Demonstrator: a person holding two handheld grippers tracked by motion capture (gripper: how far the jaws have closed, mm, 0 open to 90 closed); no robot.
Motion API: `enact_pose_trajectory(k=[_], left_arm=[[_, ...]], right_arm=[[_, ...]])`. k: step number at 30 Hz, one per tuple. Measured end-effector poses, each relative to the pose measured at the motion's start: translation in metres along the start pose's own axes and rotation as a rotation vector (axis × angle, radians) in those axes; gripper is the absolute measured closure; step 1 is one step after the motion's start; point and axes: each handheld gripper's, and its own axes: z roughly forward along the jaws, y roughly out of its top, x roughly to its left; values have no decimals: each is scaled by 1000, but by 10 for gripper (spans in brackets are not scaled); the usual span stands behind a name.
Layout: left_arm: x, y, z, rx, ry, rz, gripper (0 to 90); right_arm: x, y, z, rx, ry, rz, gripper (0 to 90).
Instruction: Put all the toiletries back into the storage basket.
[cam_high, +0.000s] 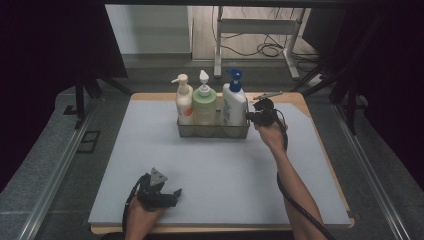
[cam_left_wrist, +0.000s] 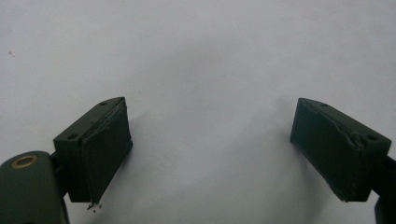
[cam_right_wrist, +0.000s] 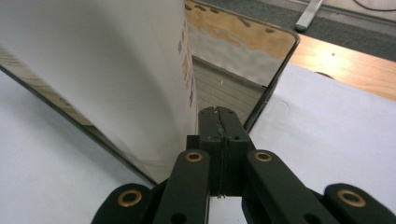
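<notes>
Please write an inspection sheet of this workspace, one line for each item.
Surface: pale mat on a wooden table.
Job's things: clear bin holds three pump bottles: cream, green, white with blue pump.
Clutter: nothing seen.
Grippers: left gripper open over bare mat; right gripper shut with nothing between the jaws, at the bin's right end.
Cables: black cable along the right forearm; more on the floor behind.
Surroundings: dark curtains, metal frame legs behind.

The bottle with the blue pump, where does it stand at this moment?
In the high view, the bottle with the blue pump stands at the right end of the clear tray, beside the green bottle, with the right gripper just at its right.
</notes>
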Motion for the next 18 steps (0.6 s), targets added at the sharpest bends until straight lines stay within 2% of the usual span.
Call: enact_pose_trajectory(k=[8, 14, 18], left_arm=[[0, 0, 0, -1, 0, -1, 117], [0, 0, 0, -2, 0, -2, 117], [0, 0, 0, -2, -1, -3, 117]], right_arm=[[-1, -2, 16, 23, 22, 25, 890], [-1, -1, 21, 31, 21, 34, 891], [-3, -2, 23, 32, 40, 56, 891]])
